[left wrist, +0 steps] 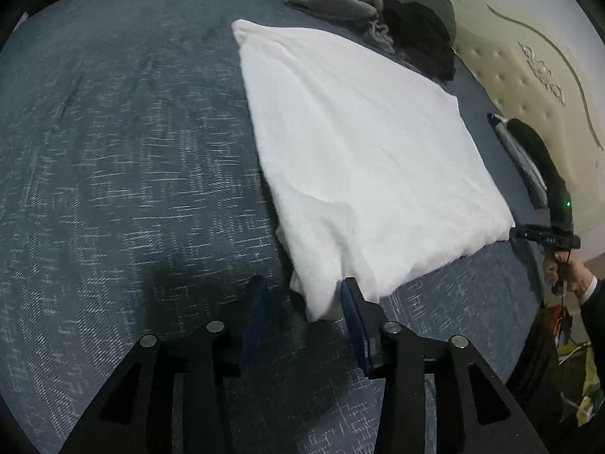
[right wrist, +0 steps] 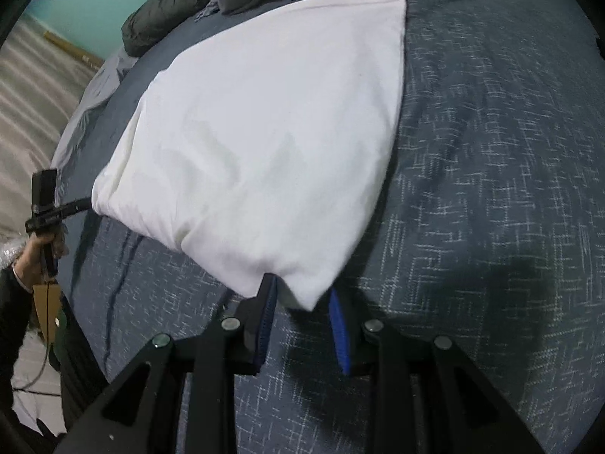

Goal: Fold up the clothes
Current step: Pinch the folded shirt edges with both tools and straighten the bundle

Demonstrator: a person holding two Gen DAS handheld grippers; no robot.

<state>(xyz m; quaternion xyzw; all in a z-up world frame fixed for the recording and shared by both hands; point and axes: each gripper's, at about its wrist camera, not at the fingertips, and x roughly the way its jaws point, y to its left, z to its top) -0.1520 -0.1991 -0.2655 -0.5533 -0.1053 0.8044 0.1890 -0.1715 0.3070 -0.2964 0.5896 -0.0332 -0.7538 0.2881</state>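
Both claws gape, gripping nothing. Left claw [left wrist: 302,295] and right claw [right wrist: 302,291] each straddle a near corner of the folded white garment [left wrist: 355,143] on the bed [left wrist: 113,151].

Almost no writing shows in either view. The only marking sits on the small black bar [left wrist: 544,235] mounted under the right gripper's handle, seen in the left wrist view just beside the near right corner of the white garment [left wrist: 363,159]: a few tiny pale characters, too small and blurred to read with any confidence.
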